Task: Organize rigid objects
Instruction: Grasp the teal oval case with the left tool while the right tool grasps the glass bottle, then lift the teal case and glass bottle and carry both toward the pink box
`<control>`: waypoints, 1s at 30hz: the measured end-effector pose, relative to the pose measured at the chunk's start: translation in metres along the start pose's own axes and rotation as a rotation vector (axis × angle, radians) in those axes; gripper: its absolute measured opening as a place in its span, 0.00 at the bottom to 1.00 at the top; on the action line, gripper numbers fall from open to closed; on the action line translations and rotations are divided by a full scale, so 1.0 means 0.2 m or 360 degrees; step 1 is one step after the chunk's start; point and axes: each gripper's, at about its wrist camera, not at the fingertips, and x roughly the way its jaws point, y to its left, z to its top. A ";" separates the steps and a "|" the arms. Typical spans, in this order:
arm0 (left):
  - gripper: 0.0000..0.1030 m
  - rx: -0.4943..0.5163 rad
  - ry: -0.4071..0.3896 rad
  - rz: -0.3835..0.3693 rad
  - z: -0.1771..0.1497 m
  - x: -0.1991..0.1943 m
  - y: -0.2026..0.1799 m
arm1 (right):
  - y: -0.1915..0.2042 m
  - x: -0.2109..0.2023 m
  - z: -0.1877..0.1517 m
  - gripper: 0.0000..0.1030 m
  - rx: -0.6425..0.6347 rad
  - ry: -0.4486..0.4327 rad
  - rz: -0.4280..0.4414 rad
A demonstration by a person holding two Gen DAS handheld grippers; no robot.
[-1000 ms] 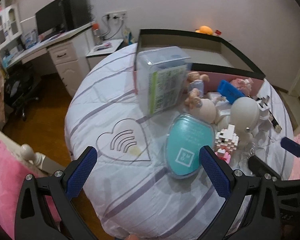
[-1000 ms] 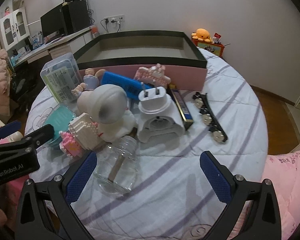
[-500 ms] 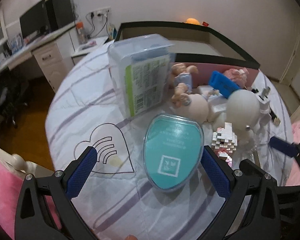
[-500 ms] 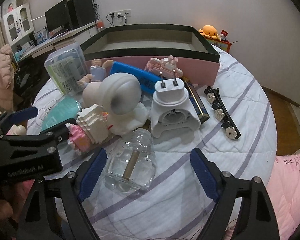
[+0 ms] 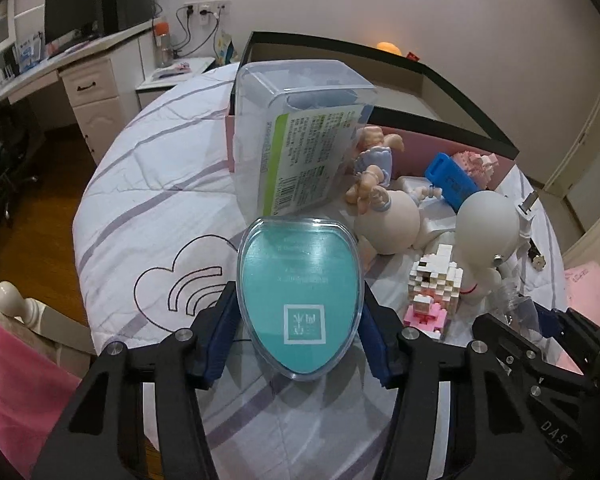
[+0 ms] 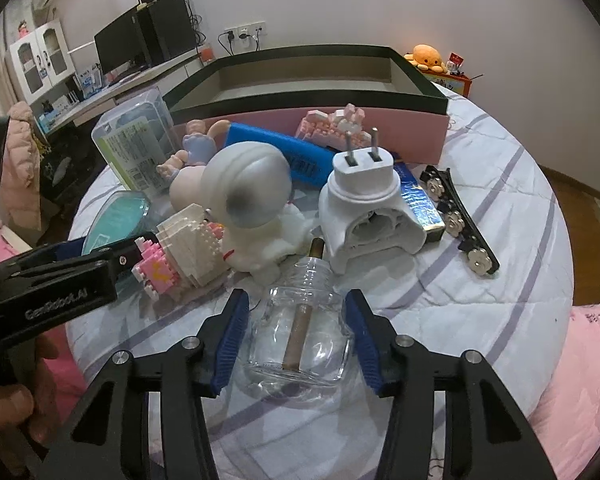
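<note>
On the round bed with its white, purple-striped quilt (image 5: 148,184), the left tongs (image 5: 298,336) were closing around a teal egg-shaped plastic case (image 5: 300,292), seemingly touching its sides. The right tongs (image 6: 296,334) were closing around a clear glass bottle (image 6: 300,336) lying beside a white astronaut figurine (image 6: 252,208).

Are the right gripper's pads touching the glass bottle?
Touching. In the right wrist view both blue pads of the closing right gripper meet the glass bottle sides, with no gap visible.
</note>
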 end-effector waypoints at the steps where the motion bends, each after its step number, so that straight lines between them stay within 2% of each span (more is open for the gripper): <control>1: 0.55 -0.0013 0.0004 -0.0013 0.00 -0.01 0.01 | 0.00 -0.01 -0.01 0.50 0.0002 -0.0002 0.0001; 9: 0.55 -0.0047 -0.0016 0.0030 -0.05 -0.10 0.04 | -0.02 -0.09 -0.01 0.50 0.0015 -0.0035 0.0037; 19: 0.55 -0.0018 -0.0165 0.0097 -0.02 -0.30 0.01 | -0.02 -0.21 0.04 0.50 -0.0008 -0.0105 0.0080; 23: 0.55 -0.0001 -0.0185 0.0102 -0.01 -0.33 -0.01 | -0.03 -0.18 0.05 0.50 -0.0003 -0.0091 0.0061; 30: 0.55 0.0009 -0.0137 0.0092 -0.03 -0.29 -0.03 | -0.06 -0.08 -0.04 0.50 -0.0011 -0.0012 -0.0007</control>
